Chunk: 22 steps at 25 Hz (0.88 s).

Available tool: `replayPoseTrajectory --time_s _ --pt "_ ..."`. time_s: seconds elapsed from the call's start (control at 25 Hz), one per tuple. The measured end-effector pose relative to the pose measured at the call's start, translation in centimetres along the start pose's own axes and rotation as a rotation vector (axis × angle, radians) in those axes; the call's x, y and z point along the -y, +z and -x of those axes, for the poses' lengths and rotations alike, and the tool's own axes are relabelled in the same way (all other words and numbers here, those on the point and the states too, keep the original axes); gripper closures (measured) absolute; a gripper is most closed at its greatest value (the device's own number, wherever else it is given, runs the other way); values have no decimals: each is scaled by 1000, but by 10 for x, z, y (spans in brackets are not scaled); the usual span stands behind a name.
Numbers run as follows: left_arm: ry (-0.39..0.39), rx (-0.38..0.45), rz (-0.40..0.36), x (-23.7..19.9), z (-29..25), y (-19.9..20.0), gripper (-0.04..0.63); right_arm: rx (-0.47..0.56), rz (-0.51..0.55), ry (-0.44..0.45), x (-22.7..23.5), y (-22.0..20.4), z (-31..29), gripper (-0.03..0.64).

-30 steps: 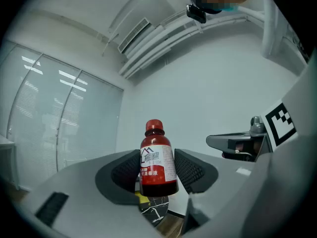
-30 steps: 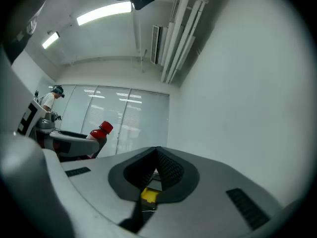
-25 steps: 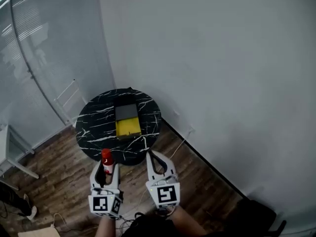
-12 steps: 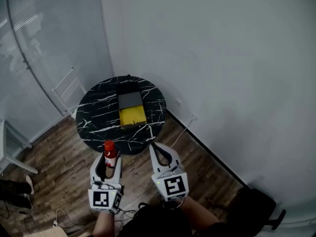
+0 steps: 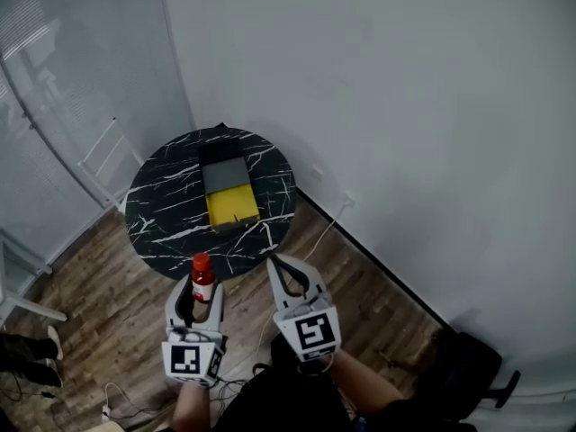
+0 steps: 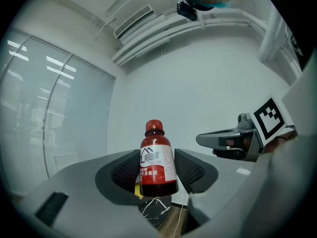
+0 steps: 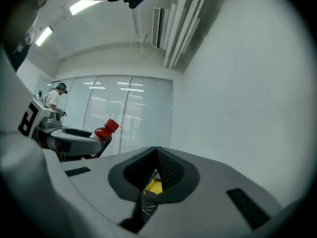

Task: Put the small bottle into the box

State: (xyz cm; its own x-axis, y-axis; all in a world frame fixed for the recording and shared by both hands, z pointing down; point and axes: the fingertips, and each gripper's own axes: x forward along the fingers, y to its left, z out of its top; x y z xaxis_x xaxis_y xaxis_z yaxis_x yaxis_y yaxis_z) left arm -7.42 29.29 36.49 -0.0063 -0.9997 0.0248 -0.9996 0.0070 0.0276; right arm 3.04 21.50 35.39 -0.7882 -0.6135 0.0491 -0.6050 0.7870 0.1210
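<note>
The small bottle [image 5: 202,277] is dark red with a red cap and a white label. It stands upright in my left gripper [image 5: 199,293], which is shut on it over the wooden floor, short of the table. In the left gripper view the bottle [image 6: 157,161] sits between both pads of the left gripper [image 6: 157,170]. The box [image 5: 232,208] has a yellow inside and a grey lid [image 5: 224,175] folded back, and it lies on the round black marble table [image 5: 162,214]. My right gripper [image 5: 289,275] is held beside the left one, shut and empty, fingertips touching [image 7: 157,152].
A white wire rack [image 5: 103,163] stands left of the table by the glass wall. A grey wall runs behind and to the right. A white cable [image 5: 330,228] trails on the floor by the table. A dark bag [image 5: 463,376] lies at the lower right.
The left gripper keeps its hold on the bottle. Both grippers have come slightly nearer the table, and the table has shifted a little left and up in the head view.
</note>
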Motion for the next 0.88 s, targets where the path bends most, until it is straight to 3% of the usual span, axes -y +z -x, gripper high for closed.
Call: replayPoseTrajectory --time_s 0.48,0.88 --pt "50 -104 -68 -39 -113 -8 383 -7 -68 79 68 -17 -95 621" --pt "65 -232 -140 -51 -191 -33 383 -26 -164 96 137 -50 -135 621"
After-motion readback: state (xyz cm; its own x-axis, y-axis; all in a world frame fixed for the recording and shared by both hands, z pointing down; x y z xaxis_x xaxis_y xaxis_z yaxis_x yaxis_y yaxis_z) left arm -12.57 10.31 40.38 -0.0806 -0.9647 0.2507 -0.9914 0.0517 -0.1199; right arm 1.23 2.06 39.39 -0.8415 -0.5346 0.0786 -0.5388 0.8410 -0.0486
